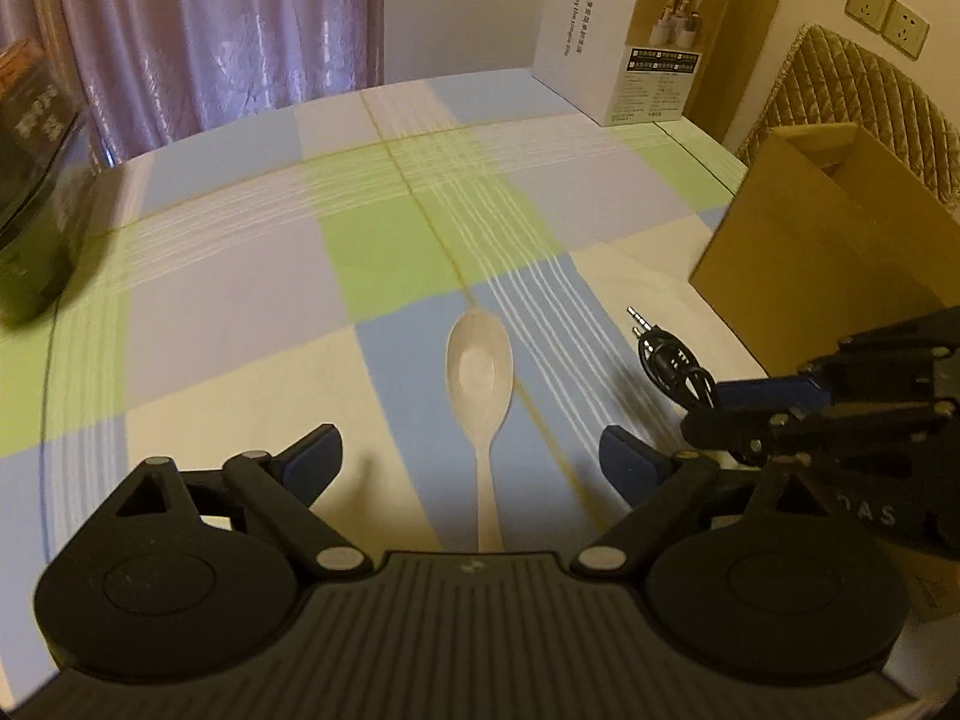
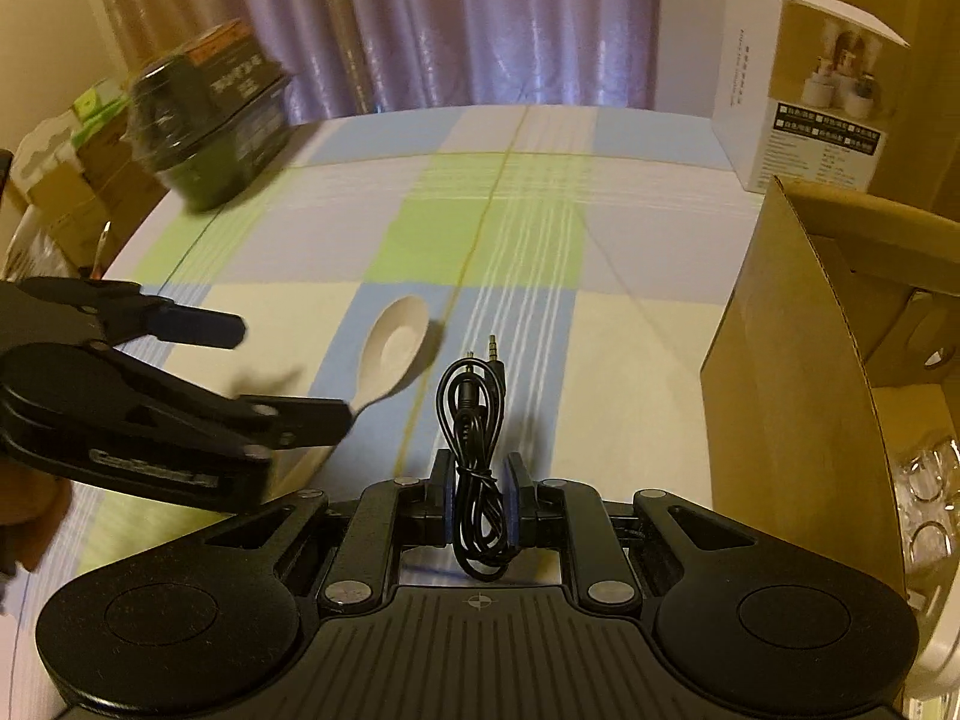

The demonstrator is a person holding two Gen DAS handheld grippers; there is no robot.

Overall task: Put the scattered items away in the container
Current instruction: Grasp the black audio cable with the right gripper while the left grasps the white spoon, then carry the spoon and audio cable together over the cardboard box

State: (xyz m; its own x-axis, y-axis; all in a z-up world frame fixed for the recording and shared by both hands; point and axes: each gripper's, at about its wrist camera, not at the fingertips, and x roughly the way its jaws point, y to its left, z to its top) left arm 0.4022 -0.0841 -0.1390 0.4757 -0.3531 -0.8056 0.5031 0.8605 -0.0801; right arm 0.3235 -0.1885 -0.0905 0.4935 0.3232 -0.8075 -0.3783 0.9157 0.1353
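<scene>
- At about 9 o'clock on the desk (image 1: 228, 312), under its checked cloth, you have a dark box (image 1: 36, 192) at the left edge, blurred in both views, with the lilac curtain (image 1: 210, 30) behind it.
- Your left gripper (image 1: 471, 456) stands wide apart, its blue pads (image 1: 315, 459) on either side of the spoon's handle and not touching it.
- The pale spoon (image 1: 480, 372) lies flat on the cloth at 12 o'clock from that gripper, bowl up and pointing away from you, handle running back between the open fingers.
- Just to the right of the spoon, at about 2 o'clock in the left wrist view, the coiled black audio cable (image 2: 474, 450) is pinched between the pads of your right gripper (image 2: 478, 498), which is closed narrow on it.
- The cable's two metal plugs (image 2: 489, 354) stick out forward past the fingertips at 12 o'clock in the right wrist view; a loop hangs back toward the gripper body. You cannot tell from these views whether the coil rests on the cloth or hangs clear of it.
- At 3 o'clock the brown cardboard box (image 2: 798, 372) stands open beside the right gripper, near the cable but apart from it; something glassy shows inside, too blurred to name.
- At 1 o'clock, at the far side of the desk, a white product carton (image 1: 606, 48) stands upright with its top flap open.
</scene>
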